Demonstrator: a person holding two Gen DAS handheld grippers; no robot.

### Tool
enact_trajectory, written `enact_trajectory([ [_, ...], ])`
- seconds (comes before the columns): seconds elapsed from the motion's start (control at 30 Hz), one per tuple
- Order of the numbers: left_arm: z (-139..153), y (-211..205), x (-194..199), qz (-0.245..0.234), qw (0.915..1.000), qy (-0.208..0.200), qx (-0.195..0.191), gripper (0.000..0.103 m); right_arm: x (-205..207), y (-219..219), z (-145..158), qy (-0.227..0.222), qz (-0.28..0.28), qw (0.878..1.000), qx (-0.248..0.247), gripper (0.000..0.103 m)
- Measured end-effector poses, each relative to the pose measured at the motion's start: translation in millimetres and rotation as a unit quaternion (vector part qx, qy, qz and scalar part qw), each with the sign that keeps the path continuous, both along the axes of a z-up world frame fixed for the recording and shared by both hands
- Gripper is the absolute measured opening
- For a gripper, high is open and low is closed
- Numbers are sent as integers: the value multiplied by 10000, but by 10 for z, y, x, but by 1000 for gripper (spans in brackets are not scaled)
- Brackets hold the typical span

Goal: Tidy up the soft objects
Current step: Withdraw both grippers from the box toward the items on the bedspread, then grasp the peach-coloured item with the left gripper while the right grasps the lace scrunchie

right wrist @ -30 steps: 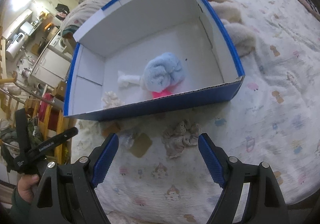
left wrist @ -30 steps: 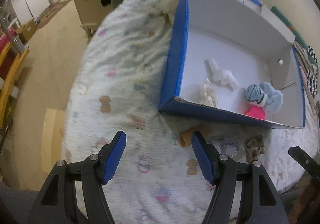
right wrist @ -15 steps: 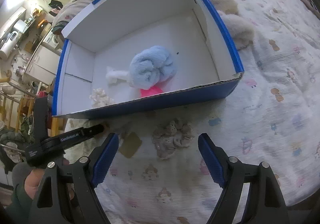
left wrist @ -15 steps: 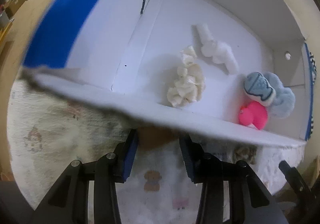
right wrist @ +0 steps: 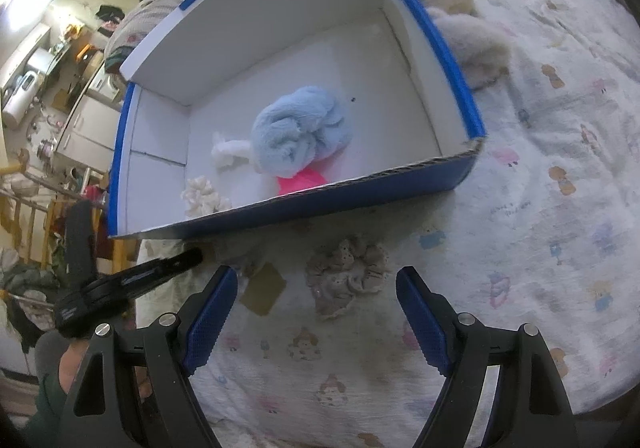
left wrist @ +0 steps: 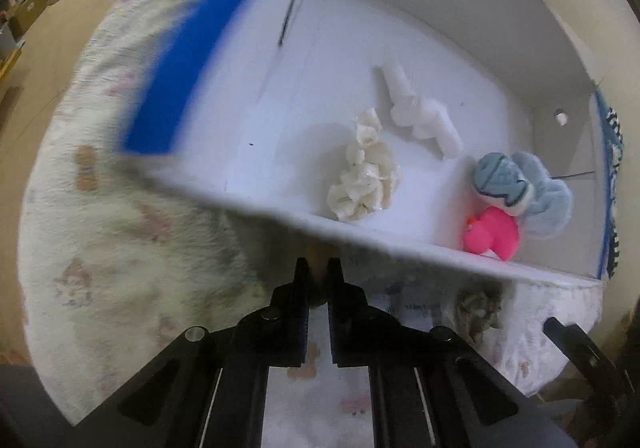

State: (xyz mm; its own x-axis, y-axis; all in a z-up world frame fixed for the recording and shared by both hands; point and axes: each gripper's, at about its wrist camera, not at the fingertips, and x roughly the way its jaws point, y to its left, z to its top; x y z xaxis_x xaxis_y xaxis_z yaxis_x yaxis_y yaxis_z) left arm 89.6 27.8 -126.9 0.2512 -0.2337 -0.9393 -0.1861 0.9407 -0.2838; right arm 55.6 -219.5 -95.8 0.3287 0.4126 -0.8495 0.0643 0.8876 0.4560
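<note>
A blue box [right wrist: 400,183] with a white inside [left wrist: 320,87] stands on the printed bed cover. It holds a cream scrunchie [left wrist: 364,171], a white soft piece [left wrist: 420,115], a light blue plush [right wrist: 300,135] and a pink soft toy [left wrist: 492,234]. My left gripper [left wrist: 318,268] is shut on a small tan soft piece [left wrist: 318,254] at the box's near wall. My right gripper [right wrist: 316,308] is open over a beige scrunchie [right wrist: 346,276] on the cover. A tan card [right wrist: 264,290] lies left of it.
The left gripper's black tip [right wrist: 176,266] shows in the right wrist view by the box's near left corner. Cream fleece [right wrist: 468,35] lies behind the box on the right. Bed edge and floor [left wrist: 24,59] are to the left.
My left gripper moved forward to the box's near wall and closed from wide open onto the tan piece. My right gripper came slightly closer to the beige scrunchie.
</note>
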Motion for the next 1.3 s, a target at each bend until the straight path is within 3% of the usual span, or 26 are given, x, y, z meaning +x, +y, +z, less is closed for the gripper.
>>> enact_trajectory([
  [0.2,558,-50,-279,-478,9981,-345,205,7,-27,-101,-29,134,-249,9993,250,87],
  [0.33,1011,-71,-383,-780,9923,-876,396,7,-42,-64,-20,91,-290,9994,192,87],
  [0.43,1120,2,-432,-930,9891,-1006,546,7,-25,-10,-46,118,-200,9997,98,87],
  [0.5,1066,72,-416,-915,9879,-1072,650,7,-4,13,-94,202,-159,9997,-19,87],
  [0.67,879,226,-423,-537,9954,-772,174,8,62,34,-236,466,-220,9986,-118,87],
  [0.8,846,155,-379,-554,9946,-816,335,8,139,99,-329,653,-240,9973,-254,87],
  [0.93,781,55,-354,-664,9923,-775,708,8,235,265,-461,777,-42,9939,-782,86],
  [1.2,727,54,-342,-690,9922,-705,764,8,347,581,-708,887,344,9870,-1292,86],
  [1.27,704,59,-332,-670,9925,-667,774,8,345,619,-726,840,425,9853,-1423,76],
  [1.3,696,57,-328,-671,9924,-661,792,8,334,646,-730,829,492,9836,-1522,64],
])
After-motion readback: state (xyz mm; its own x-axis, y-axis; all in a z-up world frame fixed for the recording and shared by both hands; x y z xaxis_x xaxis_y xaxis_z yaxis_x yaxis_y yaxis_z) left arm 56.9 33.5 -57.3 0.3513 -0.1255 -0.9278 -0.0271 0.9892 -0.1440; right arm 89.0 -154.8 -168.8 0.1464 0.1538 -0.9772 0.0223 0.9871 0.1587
